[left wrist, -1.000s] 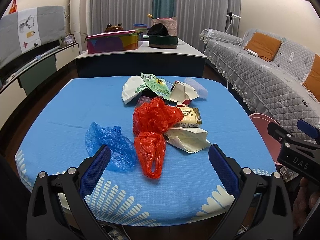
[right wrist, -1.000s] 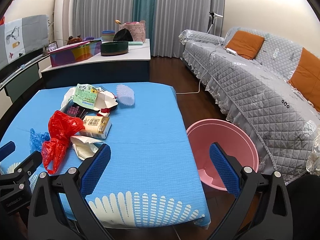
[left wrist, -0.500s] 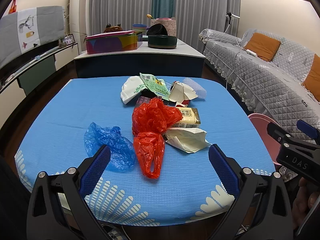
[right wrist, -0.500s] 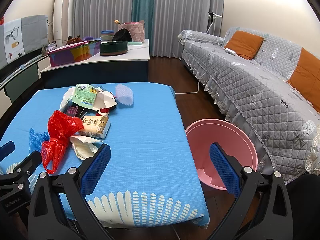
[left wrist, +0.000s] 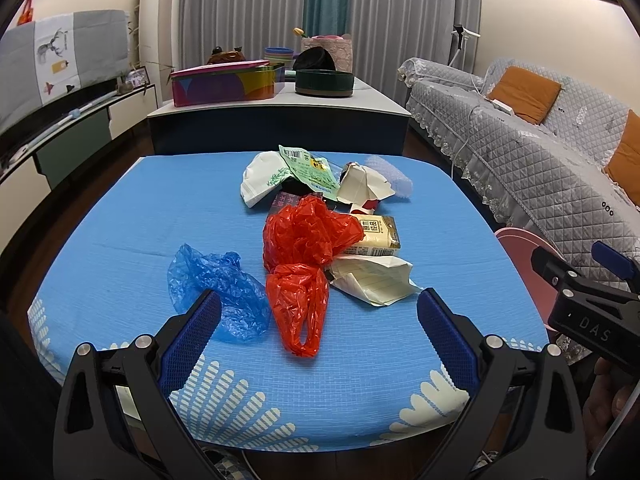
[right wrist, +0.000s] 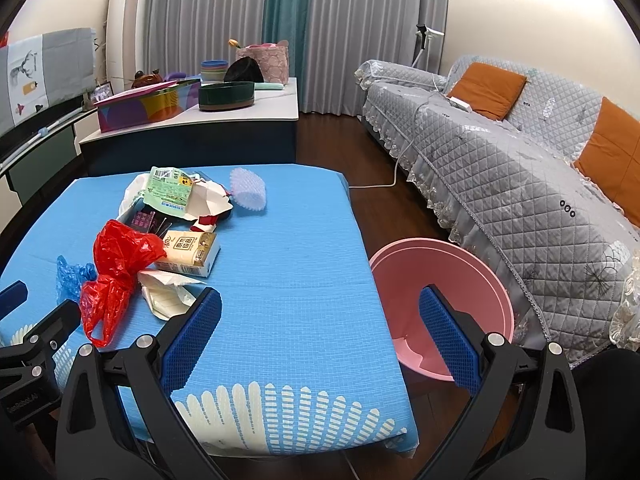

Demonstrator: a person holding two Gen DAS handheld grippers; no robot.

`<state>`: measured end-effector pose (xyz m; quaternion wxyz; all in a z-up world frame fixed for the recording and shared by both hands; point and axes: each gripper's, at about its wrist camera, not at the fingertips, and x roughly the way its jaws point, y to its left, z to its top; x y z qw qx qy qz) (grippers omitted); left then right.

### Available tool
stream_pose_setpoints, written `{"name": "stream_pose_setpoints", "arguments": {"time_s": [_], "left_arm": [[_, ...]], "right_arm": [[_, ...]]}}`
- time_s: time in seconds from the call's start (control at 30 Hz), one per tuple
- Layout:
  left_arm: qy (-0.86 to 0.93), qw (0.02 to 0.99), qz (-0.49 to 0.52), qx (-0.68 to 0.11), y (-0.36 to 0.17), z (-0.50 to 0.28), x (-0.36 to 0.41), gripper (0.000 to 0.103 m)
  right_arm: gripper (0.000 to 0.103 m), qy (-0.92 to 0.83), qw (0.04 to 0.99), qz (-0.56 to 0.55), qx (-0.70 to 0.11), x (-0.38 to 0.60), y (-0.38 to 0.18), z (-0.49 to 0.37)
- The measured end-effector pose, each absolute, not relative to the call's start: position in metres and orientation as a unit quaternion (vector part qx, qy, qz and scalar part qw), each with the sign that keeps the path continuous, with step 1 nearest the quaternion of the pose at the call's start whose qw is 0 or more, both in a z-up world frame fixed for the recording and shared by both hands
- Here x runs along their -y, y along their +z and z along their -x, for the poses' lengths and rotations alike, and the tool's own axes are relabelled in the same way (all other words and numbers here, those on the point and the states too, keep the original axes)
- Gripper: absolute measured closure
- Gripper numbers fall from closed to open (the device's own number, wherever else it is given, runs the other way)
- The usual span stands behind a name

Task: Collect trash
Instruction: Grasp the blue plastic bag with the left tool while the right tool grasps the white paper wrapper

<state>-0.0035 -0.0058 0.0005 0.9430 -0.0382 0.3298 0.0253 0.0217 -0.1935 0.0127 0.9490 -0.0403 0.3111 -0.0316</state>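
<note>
Left claw [left wrist: 318, 334], right claw [right wrist: 318, 336]: both wide open, empty.

Even, soft indoor light, sharp focus (fisheye bends edges, dark corners).

Home living room: grey quilted-cover sofa [right wrist: 500, 168] with orange cushions [right wrist: 486, 90], grey pleated floor-length curtains [right wrist: 208, 12], dark wooden floor [right wrist: 384, 208].
</note>
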Motion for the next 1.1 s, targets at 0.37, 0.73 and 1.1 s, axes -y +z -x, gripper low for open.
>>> {"name": "stream_pose_setpoints", "arguments": {"time_s": [0.37, 0.73, 1.1], "left_arm": [[0.023, 0.942, 0.037, -0.332, 0.000, 0.004, 0.007, 0.008], [0.062, 0.943, 0.042, -0.325, 0.001, 0.003, -0.003, 0.009], [0.141, 0.936, 0.087, -0.311, 0.001, -0.012, -0.041, 0.011]], "right_arm": [[0.010, -0.026, 0.951, 0.033, -0.306, 0.193, 0.013, -0.022], [0.022, 0.020, 0.951, 0.003, -0.309, 0.184, 0.013, -0.024], [0.042, 0.099, 0.938, 0.008, -0.333, 0.145, -0.003, -0.045]]}}
